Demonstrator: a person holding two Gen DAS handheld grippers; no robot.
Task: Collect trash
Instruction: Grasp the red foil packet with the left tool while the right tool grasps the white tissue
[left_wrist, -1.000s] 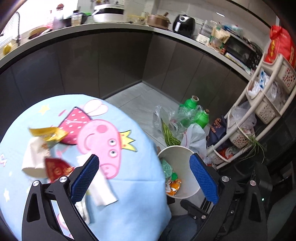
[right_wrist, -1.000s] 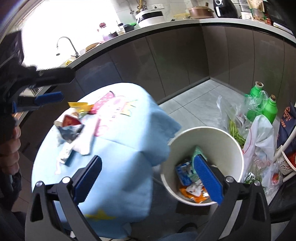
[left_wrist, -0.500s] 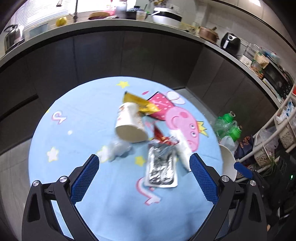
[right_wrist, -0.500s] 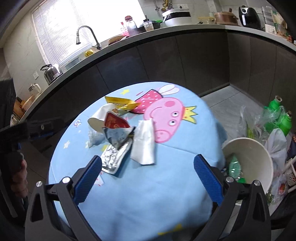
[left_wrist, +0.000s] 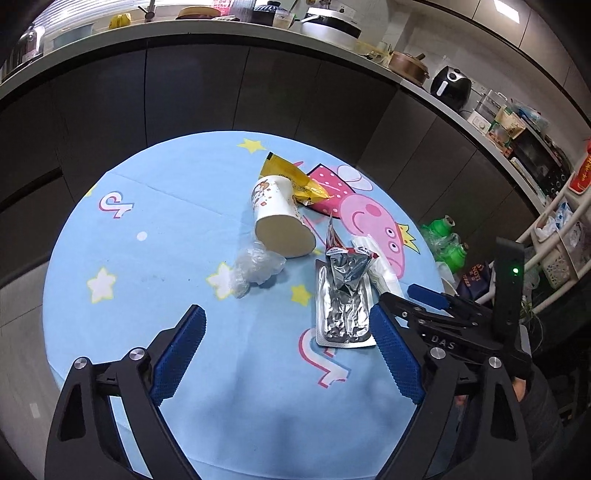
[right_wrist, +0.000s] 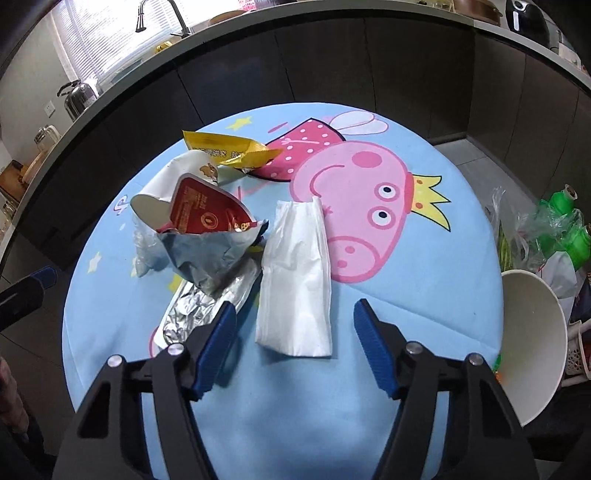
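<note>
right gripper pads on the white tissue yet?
Apart. The right wrist view shows blue cloth between each closing finger of the right gripper and the white tissue.

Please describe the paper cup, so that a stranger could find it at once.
Look at the round table with the light blue cartoon-pig cloth. Near its middle lies a white paper cup, tipped on its side, open mouth towards the camera. Unlike the flat wrappers around it, it is round and hollow.

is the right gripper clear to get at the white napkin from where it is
Probably yes. The right gripper is closing, empty, with the napkin lying flat just ahead between its fingers. Nothing covers the napkin; the foil tray only sits beside it.
</note>
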